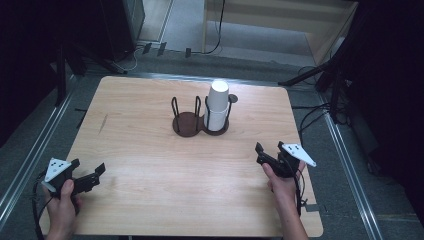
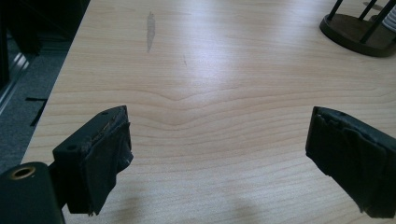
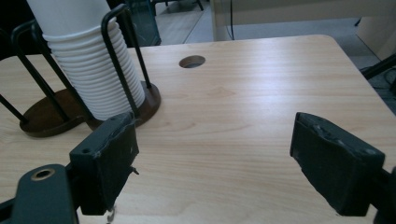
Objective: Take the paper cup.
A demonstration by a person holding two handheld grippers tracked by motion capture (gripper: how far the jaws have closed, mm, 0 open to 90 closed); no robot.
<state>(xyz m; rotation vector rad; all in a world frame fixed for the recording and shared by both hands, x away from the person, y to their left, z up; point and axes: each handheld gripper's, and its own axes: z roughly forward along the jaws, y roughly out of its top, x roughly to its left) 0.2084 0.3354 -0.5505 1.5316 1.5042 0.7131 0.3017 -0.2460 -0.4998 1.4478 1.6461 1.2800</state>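
Table (image 1: 165, 175): light wood, rounded corners, grey smear near the left edge, round cable hole (image 3: 192, 61) at the back, just behind the rack.

Rack (image 1: 189, 125): dark two-bay base with black wire uprights, sitting mid-table toward the back. Left bay is bare base. Right bay holds the cup stack (image 1: 217, 107): white paper cups nested upside down, rims ribbing the lower part, top cup standing well above the wires. Stack is upright and sits inside the uprights.

Left gripper (image 1: 87, 177): jaws wide apart, nothing between them, just bare table in the gap in the left gripper view. Pads wrapped in black tape, frayed at the edges. It hangs low over the front left corner, pointing right and slightly toward the rack. Well apart from the rack; the base edge shows at the top right corner of its own view.

Right gripper (image 1: 267, 155): jaws apart, gap clear, holding nothing, touching nothing. It sits over the front right of the table, angled up-left at the rack. In the right gripper view the stack is ahead and to the left, past the left jaw, not between the jaws.

Left hand (image 1: 64, 202): wrapped round the gripper body from below, forearm coming in at the bottom left corner.

Right hand (image 1: 281, 184): gripping from behind, forearm coming in at the bottom right, white plate on top tilted right.
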